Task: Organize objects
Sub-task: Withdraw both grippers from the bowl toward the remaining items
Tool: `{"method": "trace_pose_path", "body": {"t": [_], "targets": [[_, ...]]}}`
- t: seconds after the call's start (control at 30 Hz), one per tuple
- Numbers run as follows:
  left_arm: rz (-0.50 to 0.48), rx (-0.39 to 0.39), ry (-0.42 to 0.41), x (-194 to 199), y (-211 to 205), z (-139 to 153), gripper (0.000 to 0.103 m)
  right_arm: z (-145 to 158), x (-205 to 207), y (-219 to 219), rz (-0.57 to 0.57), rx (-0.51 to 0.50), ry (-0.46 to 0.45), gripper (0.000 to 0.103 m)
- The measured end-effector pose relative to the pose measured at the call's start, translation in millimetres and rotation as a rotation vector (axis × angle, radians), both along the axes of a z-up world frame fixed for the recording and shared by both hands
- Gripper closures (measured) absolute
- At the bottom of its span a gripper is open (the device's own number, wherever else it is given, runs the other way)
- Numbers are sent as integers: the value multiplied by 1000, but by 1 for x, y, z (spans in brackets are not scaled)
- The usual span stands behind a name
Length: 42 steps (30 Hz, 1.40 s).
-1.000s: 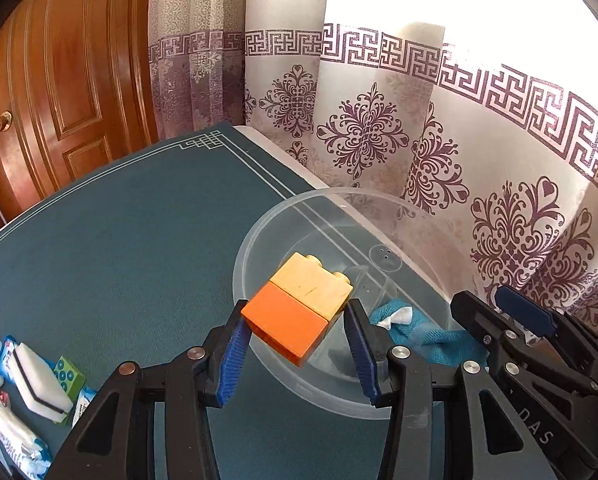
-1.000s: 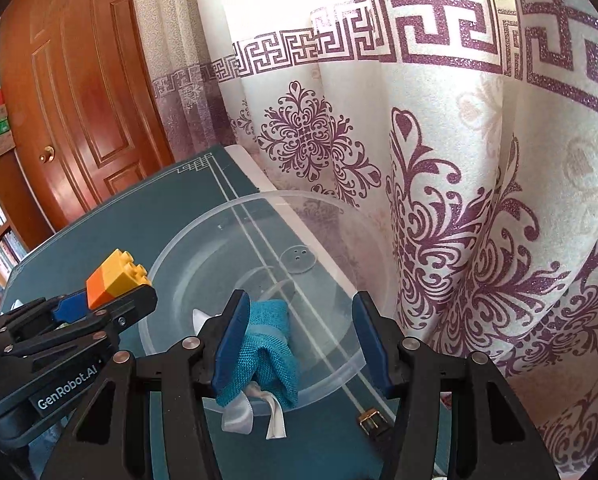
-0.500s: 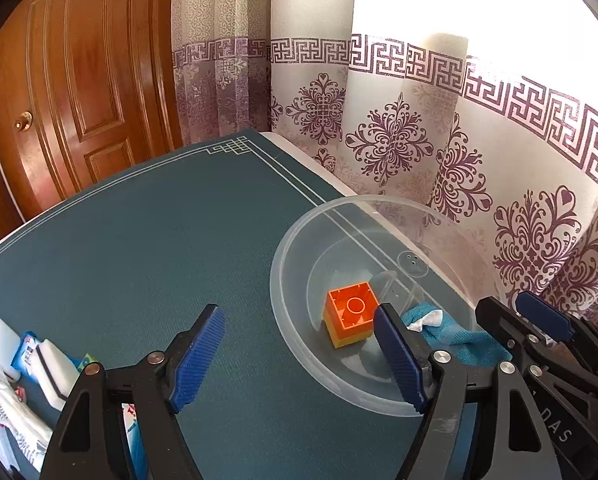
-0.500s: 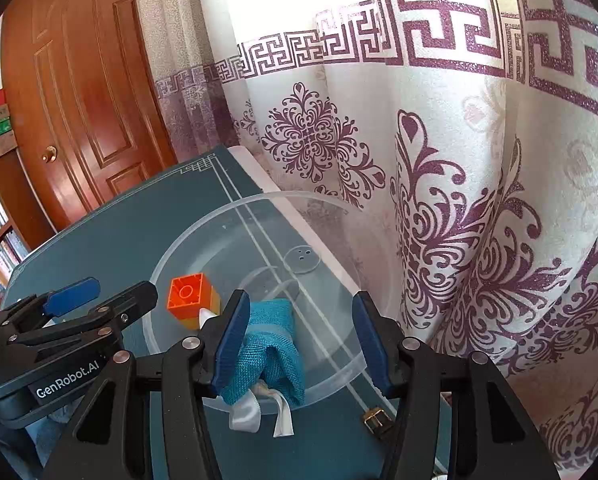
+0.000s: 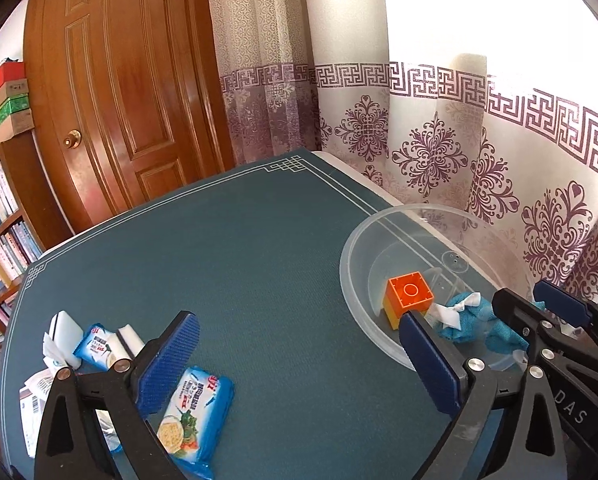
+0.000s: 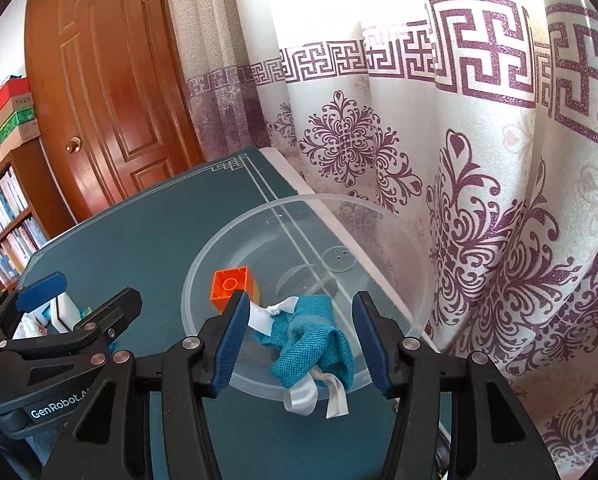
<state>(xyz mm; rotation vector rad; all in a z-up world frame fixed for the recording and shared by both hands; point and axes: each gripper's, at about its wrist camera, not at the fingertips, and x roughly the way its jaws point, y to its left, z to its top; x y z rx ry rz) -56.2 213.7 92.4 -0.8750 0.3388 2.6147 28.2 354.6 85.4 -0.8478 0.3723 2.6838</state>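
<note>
Cloth (image 6: 313, 338), teal with a white ribbon, hung over the near rim of the clear bowl (image 6: 379, 216), partly inside, partly out. It sat loose between the half-open jaws of the right gripper (image 6: 299, 340), unpressed. The brick (image 6: 231, 286) lay in the bowl. The left gripper (image 5: 299, 360) was opening, nothing between its jaws. The cloth would best be nudged fully inside before withdrawal.

Black tool (image 5: 295, 356), blue ribbed pads, silver screws
</note>
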Motion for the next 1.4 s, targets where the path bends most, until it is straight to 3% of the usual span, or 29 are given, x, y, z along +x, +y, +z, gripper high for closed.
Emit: {"method": "trace_pose_path", "body": {"t": [0.43, 0.83, 1.1, 1.4], "targets": [[191, 1, 7, 1, -65, 7, 1, -2, 2, -37, 103, 27, 0, 47], [457, -1, -12, -7, -135, -1, 1, -10, 2, -75, 206, 45, -6, 45], [579, 9, -79, -15, -171, -21, 1, -20, 1, -94, 260, 49, -31, 45], [628, 57, -175, -31, -196, -40, 1, -31, -1, -109, 306, 50, -61, 45]]}}
